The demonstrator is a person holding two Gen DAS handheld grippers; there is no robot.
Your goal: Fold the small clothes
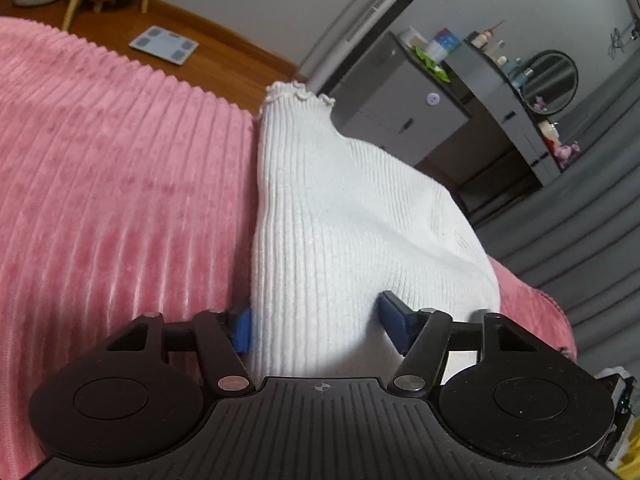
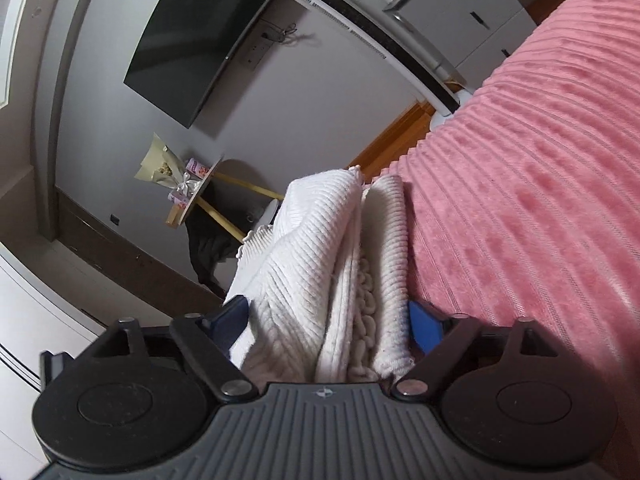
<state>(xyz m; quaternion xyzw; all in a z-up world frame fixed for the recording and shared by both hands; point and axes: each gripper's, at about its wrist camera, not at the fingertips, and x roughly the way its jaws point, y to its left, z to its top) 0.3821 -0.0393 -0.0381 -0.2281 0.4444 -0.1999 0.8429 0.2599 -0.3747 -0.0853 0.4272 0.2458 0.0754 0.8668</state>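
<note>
A white ribbed knit garment (image 1: pixel 332 220) with a frilled hem hangs lifted over the pink ribbed bedspread (image 1: pixel 120 184). My left gripper (image 1: pixel 318 322) is shut on the garment, its blue pads pressed in on either side of the cloth. In the right wrist view the same white garment (image 2: pixel 320 272) is bunched in several folds between the blue pads of my right gripper (image 2: pixel 328 320), which is shut on it. The pink bedspread (image 2: pixel 520 200) lies to the right of it.
Beyond the bed's edge are a wooden floor with a bathroom scale (image 1: pixel 164 45), a grey cabinet (image 1: pixel 404 116), a round mirror (image 1: pixel 550 82) and grey curtains. The right wrist view shows a wall television (image 2: pixel 200 40) and a small side table (image 2: pixel 200 196).
</note>
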